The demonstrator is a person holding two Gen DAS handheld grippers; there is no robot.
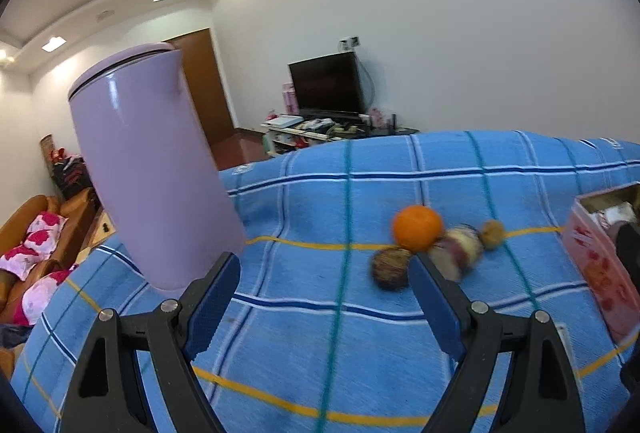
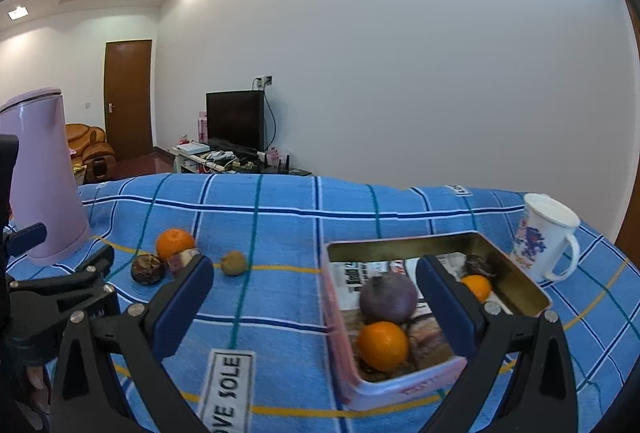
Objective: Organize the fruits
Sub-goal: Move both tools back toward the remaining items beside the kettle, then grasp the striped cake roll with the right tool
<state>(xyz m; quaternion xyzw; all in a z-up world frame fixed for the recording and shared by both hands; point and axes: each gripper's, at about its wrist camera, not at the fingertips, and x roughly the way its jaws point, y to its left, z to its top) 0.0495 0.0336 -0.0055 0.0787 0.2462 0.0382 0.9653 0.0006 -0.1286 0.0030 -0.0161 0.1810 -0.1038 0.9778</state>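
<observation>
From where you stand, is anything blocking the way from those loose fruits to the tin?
Nothing visible. Bare cloth lies between the loose fruits and the open tin. The kettle stands left, the mug beyond.

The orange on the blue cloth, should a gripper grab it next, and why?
Probably yes: ease the open, empty left gripper toward the orange. It lies loose on the cloth among other fruit, while the tin already holds some.
</observation>
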